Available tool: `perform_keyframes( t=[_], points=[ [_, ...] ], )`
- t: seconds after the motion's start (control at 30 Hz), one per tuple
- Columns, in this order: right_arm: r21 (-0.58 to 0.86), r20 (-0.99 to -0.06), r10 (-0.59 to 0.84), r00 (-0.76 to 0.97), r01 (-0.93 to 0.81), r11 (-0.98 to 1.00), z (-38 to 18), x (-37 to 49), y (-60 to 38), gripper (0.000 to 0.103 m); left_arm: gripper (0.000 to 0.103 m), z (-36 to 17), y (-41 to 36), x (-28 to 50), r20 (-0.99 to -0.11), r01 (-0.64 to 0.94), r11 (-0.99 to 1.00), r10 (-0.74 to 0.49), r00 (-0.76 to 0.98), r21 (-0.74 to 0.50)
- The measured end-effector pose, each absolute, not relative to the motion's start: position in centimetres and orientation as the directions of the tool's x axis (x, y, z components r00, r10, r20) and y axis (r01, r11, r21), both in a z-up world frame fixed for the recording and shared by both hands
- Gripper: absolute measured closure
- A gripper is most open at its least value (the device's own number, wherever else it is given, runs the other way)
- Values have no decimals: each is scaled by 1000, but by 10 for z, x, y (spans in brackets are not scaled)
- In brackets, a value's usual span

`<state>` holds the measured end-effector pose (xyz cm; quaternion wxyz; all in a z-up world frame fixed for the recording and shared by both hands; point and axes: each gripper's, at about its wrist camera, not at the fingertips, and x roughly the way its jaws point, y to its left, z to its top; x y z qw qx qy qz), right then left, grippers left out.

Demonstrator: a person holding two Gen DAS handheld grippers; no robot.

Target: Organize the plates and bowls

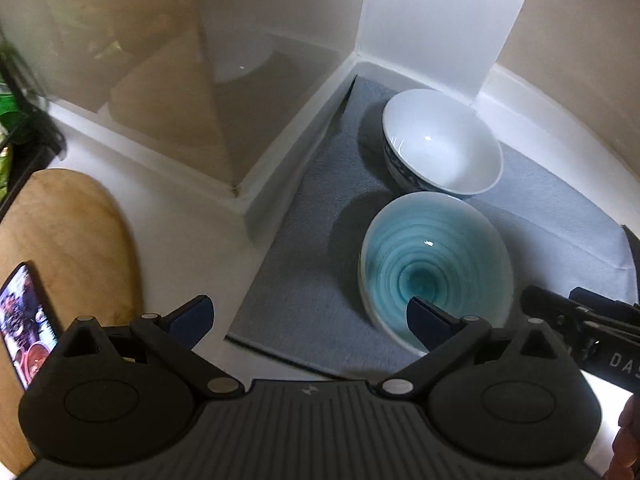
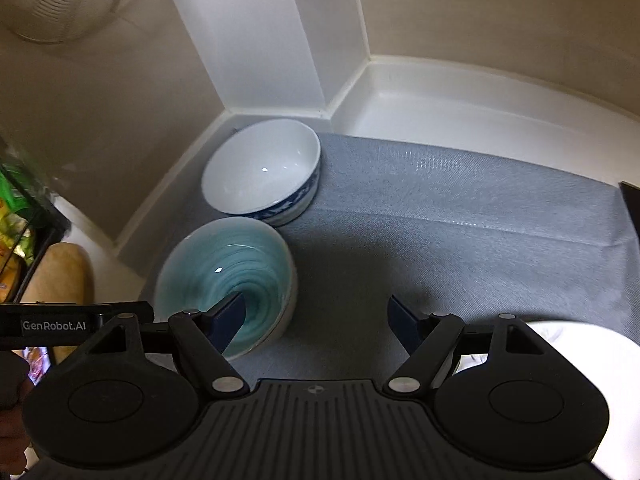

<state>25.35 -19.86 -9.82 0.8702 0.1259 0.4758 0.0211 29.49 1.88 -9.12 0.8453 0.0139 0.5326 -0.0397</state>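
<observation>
Two bowls on a grey mat (image 1: 304, 216), the landmark here, laid in a white-walled corner. Teal bowl (image 1: 434, 264) with spiral glaze at the mat's near part, upright; white bowl (image 1: 442, 142) with blue-patterned outside just behind it toward the corner, rims touching or nearly so, hard to tell which. Rest of the mat bare and creased.

Left gripper (image 1: 310, 322) spread wide, nothing between the fingers; one blue pad over the teal bowl's near rim in view, the other over the white counter (image 1: 192, 240) off the mat's edge. Right gripper (image 2: 316, 322) likewise spread and empty; one finger overlapping the teal bowl, the other above bare mat.

Beside the mat, across the counter: a wooden board (image 1: 68, 248) with a phone (image 1: 28, 320) lit up on it. Beyond the mat's edge a low white ledge (image 1: 280, 168) and beige wall. A bright white object (image 2: 580, 360) at the mat's near side, too blown out to identify.
</observation>
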Motion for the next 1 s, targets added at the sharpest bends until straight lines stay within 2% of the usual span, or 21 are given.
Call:
perform_keyframes(
  t=[0.57,0.77,0.83,0.9,0.93,0.97,1.0],
  points=[
    [235,-877,199,438,30,972,-146,300,-190,24,0,-143,4,340,-947,49,999,-19,320,-3],
    [225,-868,199,454,3,974,-153,307,-190,24,0,-148,1,344,-943,46,999,3,331,19],
    [205,-865,193,463,-26,978,-153,308,-187,43,1,-147,-1,341,-941,63,998,-2,338,20],
    [223,-846,244,474,-101,970,-149,303,-182,85,13,-142,-6,334,-925,83,996,5,380,39],
    [252,-842,275,465,-114,961,-148,303,-180,89,18,-138,-7,329,-913,88,995,11,408,51],
    [247,-844,270,464,-111,963,-148,303,-178,89,30,-134,-7,325,-902,93,994,10,431,56],
    [237,-844,262,468,-113,965,-147,303,-176,90,50,-130,-7,320,-892,101,994,-4,452,47]
  ],
)
